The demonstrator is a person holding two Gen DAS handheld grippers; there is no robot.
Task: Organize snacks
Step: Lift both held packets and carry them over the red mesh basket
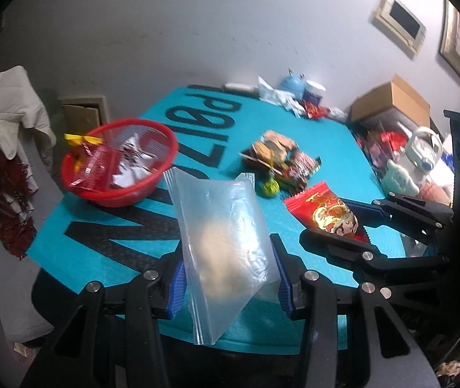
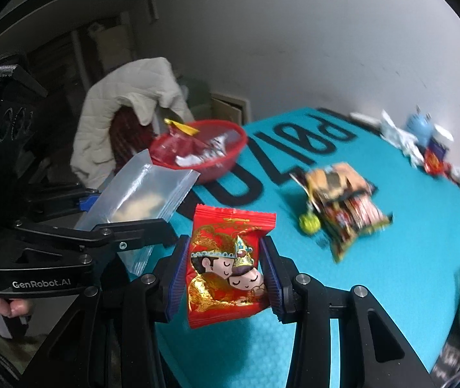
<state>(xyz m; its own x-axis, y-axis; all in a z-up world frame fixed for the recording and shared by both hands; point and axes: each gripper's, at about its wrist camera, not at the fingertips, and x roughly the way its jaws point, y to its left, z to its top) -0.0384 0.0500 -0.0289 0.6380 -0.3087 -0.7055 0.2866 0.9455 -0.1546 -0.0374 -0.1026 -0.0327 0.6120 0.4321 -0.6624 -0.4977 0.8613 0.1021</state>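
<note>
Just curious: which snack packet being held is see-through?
The clear packet in the left gripper; the right gripper holds an opaque red packet.

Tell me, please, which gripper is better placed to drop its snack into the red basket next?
The left gripper, probably. Its clear packet is held nearer the red basket, which lies on the left side of the teal mat. The right gripper holds its red packet farther away, beyond the left one.

Open teal surface [image 1: 107, 239] lies between the red basket [image 1: 118, 169] and the snack pile [image 1: 281, 161]. Clutter lines the far edge near the cardboard box [image 1: 391, 100]. The basket already holds wrappers, its right half freer.
</note>
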